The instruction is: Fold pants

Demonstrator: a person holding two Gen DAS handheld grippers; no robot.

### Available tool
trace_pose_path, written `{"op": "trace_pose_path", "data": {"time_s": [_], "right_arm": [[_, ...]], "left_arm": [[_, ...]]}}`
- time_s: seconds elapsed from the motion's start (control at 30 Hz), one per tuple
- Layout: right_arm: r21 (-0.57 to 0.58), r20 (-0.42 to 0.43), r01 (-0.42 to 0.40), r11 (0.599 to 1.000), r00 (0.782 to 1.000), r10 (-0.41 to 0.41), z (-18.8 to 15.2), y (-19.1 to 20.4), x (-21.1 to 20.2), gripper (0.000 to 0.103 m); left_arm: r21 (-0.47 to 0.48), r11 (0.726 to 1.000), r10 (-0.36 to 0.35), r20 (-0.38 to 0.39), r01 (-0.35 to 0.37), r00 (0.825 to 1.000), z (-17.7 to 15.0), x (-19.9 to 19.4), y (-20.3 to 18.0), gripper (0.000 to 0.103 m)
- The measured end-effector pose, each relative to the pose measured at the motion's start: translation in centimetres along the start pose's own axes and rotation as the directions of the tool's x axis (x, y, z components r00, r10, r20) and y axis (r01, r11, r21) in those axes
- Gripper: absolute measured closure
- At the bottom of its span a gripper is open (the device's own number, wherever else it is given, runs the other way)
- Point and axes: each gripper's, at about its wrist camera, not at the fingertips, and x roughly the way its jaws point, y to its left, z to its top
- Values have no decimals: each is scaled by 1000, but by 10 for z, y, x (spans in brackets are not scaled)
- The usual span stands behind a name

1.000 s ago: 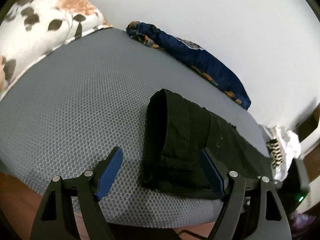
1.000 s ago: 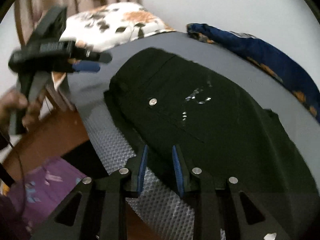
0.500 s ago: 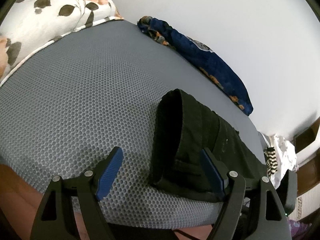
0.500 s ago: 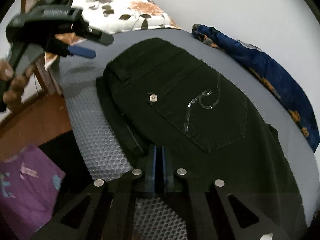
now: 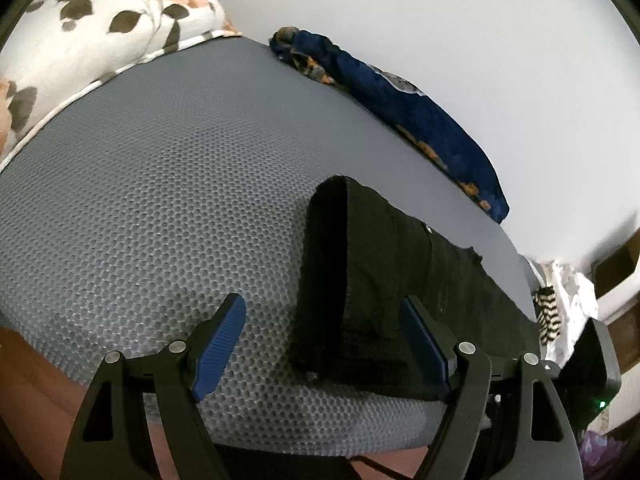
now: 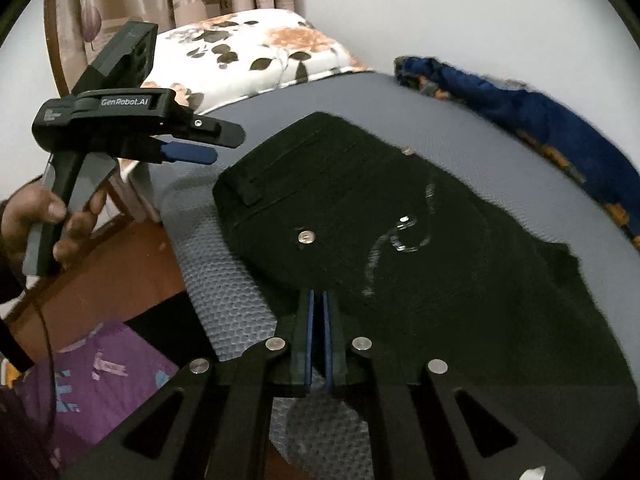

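The right gripper (image 6: 317, 300) has its two blue pads pressed together at the near edge of the black pants (image 6: 400, 240); whether cloth is caught between them I cannot tell. The left gripper (image 5: 322, 316) is wide open and holds nothing; it hangs above the waist end of the pants (image 5: 360, 280), held by a hand (image 6: 36, 224). The pants lie folded on the grey mesh mattress (image 5: 160, 184). A floral pillow (image 6: 256, 56) is at the far end, and a blue cloth (image 5: 420, 120) lies along the wall.
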Motion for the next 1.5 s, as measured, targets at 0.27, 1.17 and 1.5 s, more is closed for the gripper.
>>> {"op": "trace_pose_path", "data": {"time_s": [0.27,1.17,1.5], "right_arm": [[229,147,-199,953,975,168,-4,-50,-32,59],[156,-101,-295,943,945,312,22,-262,24,72],[223,7,-250,942,967,255,25,-274,30,96]], "left_arm": [[190,982,-44,166,12,985,18,-22,-63,24],[366,926,74,71,-95,995,32,102,-102,24],[346,911,145,243,-225,959,31,83,-107,24]]}}
